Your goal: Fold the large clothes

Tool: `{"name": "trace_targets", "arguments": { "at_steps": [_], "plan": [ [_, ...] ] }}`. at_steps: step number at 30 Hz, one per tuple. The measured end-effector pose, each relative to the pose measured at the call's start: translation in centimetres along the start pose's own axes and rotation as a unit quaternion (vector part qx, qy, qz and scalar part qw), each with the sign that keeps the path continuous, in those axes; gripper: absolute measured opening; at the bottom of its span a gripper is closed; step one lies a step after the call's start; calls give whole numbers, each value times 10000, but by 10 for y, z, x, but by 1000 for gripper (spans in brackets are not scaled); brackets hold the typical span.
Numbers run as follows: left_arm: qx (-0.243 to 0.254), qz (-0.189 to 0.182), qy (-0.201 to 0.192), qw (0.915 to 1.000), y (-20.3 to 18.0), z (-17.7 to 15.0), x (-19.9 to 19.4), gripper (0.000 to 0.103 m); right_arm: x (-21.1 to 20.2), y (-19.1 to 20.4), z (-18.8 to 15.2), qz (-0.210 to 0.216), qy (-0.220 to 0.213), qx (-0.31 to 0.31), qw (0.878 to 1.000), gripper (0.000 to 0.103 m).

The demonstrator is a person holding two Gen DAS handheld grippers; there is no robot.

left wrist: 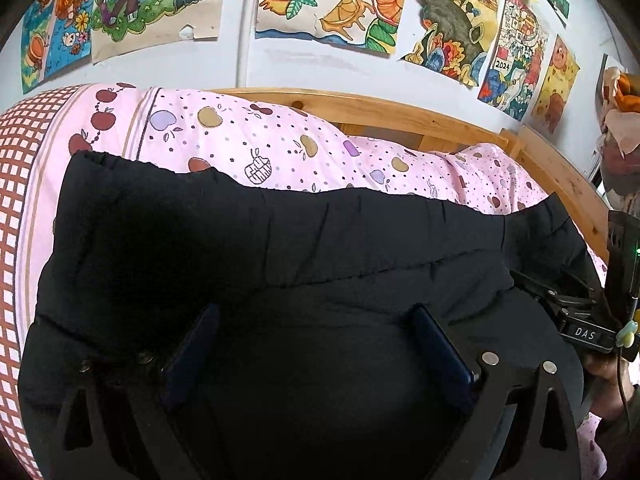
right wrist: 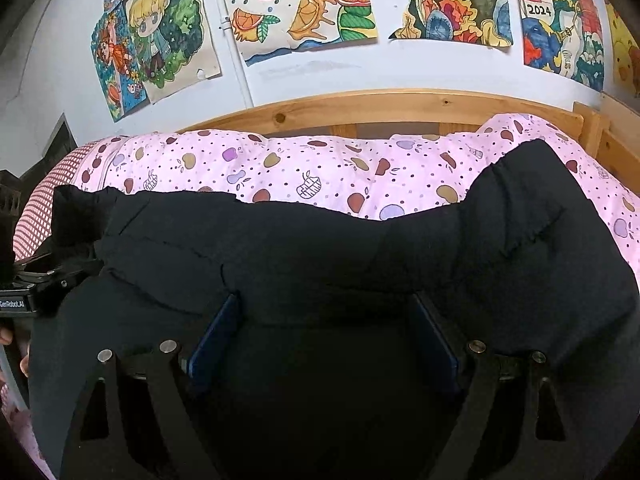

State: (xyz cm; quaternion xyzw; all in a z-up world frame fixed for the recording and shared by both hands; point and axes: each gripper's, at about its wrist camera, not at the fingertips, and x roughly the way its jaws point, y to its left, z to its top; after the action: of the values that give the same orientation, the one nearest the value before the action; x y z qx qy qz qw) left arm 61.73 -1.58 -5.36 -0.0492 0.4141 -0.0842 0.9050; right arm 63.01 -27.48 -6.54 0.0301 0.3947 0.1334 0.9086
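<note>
Blue-padded fingers of the left gripper (left wrist: 316,348) and the right gripper (right wrist: 324,332) stand spread wide, both low over the black padded coat (left wrist: 280,240), pinching nothing. That coat lies across the pink quilt (left wrist: 280,148) on the wooden bed (left wrist: 400,110).

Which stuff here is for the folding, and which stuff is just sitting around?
For the folding:
- black puffy jacket
- left gripper, jaws wide apart over the jacket
- right gripper, jaws wide apart over the jacket

Just there:
- pink fruit-print quilt under the jacket
- wooden bed frame
- drawings on the wall
- white pipe
</note>
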Motion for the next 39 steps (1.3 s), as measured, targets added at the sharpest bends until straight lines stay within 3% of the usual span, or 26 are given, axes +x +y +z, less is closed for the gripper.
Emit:
{"name": "trace_targets", "arguments": {
  "at_steps": [18, 24, 30, 35, 39],
  "plan": [
    [288, -20, -573, 9979, -4, -26, -25, 99, -38, -3, -27, -46, -782, -33, 9969, 86],
    [331, 31, -645, 9974, -6, -29, -29, 99, -41, 2, -28, -315, -833, -94, 9960, 90],
    [473, 383, -1245, 9904, -18, -48, -59, 100, -55, 3, -30, -413, -846, -78, 9955, 93],
    [393, 329, -1611, 9856, -15, -60, -85, 100, -89, 4, -45, -912, -1273, 142, 9876, 93],
    [382, 276, -1891, 9808, -11, -78, -105, 100, -119, -5, -62, -1058, -1437, 58, 9839, 93]
  ]
}}
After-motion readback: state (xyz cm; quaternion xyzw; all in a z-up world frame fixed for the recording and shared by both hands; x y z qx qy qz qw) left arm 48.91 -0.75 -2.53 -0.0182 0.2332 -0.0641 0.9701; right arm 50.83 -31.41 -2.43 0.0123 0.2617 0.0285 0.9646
